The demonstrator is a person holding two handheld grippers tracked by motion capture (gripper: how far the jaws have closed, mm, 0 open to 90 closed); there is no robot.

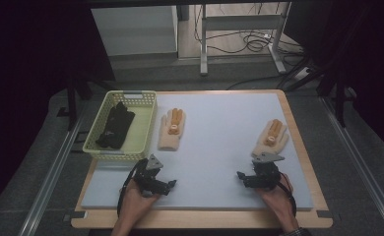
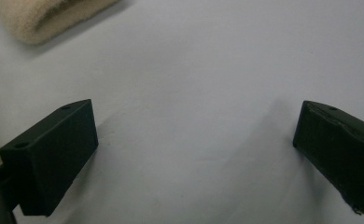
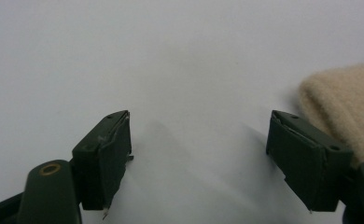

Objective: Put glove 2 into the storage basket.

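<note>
We see two cream gloves, one (image 1: 172,130) beside the basket (image 1: 143,132), one (image 1: 271,139) near our right gripper (image 1: 242,176). Both grippers, left (image 1: 170,185) included, gape wide, empty.

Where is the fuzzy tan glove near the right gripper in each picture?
High view: the right tan glove lies at right, just beyond the right gripper.
Left gripper view: another tan cuff lies top left; whose, I cannot tell.
Right gripper view: cuff at right edge.
Shared landmark: pale mat.
</note>
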